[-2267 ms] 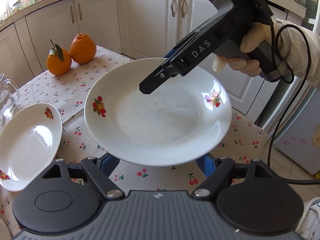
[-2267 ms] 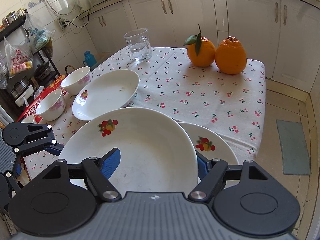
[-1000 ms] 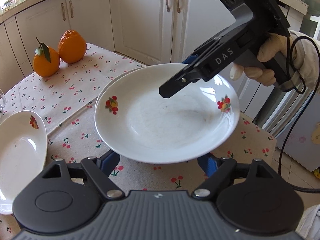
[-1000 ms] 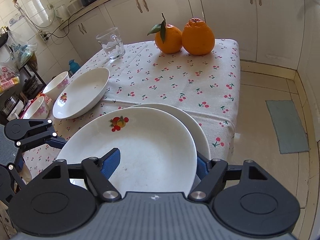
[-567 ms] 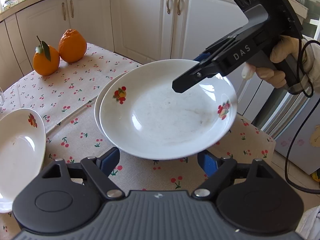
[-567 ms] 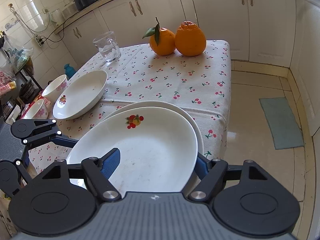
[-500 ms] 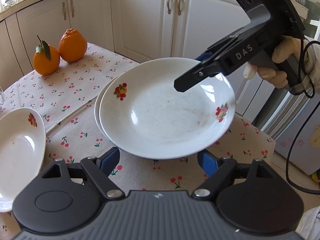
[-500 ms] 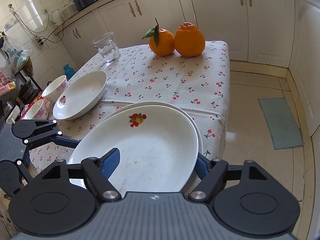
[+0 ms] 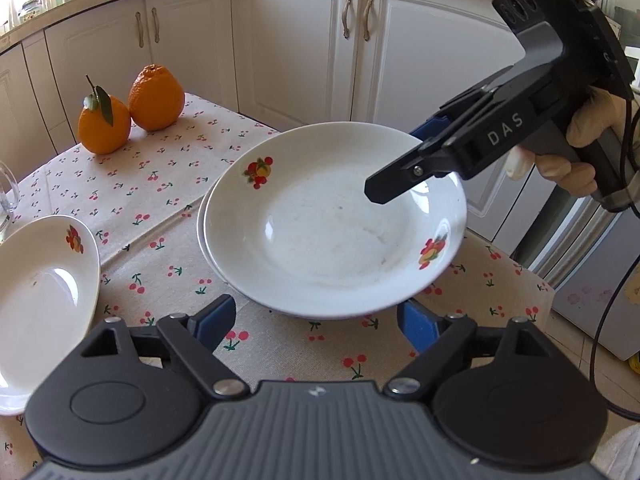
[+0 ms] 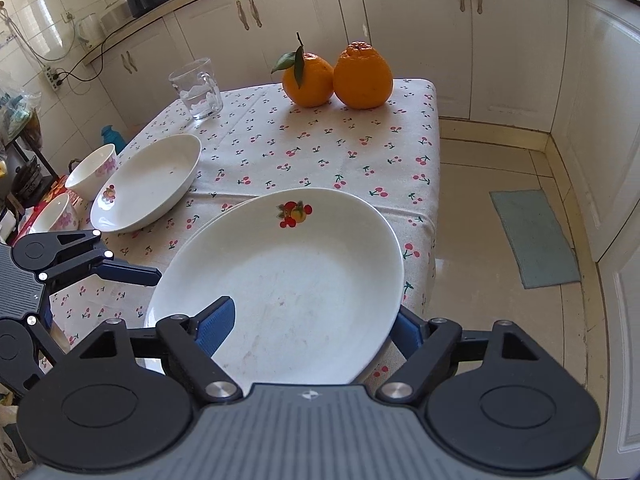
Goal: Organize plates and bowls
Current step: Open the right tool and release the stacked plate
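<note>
The cherry-print table (image 10: 320, 152) carries two oranges (image 10: 336, 76), a glass mug (image 10: 197, 90), an oval dish (image 10: 146, 182) — and a lower plate (image 9: 206, 232).

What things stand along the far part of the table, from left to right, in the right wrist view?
Glass mug → leafy orange → plain orange.

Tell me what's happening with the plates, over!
Right claw shut on top plate, lowering it onto bottom plate. Left claw open, empty, near the rim. Third plate waits aside; nothing in the way.
</note>
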`<action>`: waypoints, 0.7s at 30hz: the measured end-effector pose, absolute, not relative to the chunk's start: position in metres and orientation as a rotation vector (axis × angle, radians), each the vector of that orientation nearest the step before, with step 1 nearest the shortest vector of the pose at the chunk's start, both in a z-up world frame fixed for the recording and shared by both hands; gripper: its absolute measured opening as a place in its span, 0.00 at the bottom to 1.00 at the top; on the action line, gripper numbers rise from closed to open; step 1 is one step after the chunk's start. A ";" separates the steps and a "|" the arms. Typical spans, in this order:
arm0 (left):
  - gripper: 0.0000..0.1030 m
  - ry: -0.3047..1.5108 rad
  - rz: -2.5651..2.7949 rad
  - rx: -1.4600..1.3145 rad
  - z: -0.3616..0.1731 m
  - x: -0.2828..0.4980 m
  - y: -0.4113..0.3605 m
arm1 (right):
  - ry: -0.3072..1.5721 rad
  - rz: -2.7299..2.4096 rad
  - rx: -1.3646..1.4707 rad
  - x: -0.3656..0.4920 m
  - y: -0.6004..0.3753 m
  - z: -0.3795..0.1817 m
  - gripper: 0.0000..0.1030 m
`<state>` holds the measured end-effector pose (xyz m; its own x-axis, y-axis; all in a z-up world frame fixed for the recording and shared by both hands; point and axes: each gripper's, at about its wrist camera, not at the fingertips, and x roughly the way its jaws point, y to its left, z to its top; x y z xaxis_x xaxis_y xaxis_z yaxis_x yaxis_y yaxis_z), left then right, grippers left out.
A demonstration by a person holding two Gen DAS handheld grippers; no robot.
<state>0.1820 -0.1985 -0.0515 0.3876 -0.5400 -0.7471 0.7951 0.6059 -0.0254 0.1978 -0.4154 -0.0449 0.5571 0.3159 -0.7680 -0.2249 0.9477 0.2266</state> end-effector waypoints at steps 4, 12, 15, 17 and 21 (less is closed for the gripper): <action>0.86 0.788 -0.869 0.359 -0.051 0.180 -0.197 | 0.924 0.301 0.110 0.194 -0.415 -0.044 0.83; 0.86 0.779 -0.861 0.356 -0.052 0.179 -0.194 | 0.948 0.261 0.079 0.189 -0.411 -0.048 0.85; 0.86 0.773 -0.856 0.353 -0.051 0.178 -0.192 | 0.941 0.263 0.074 0.185 -0.409 -0.049 0.86; 0.86 0.769 -0.852 0.352 -0.050 0.176 -0.191 | 0.928 0.265 0.067 0.182 -0.407 -0.047 0.89; 0.86 0.744 -0.820 0.354 -0.045 0.170 -0.183 | 0.883 0.251 0.009 0.172 -0.397 -0.036 1.00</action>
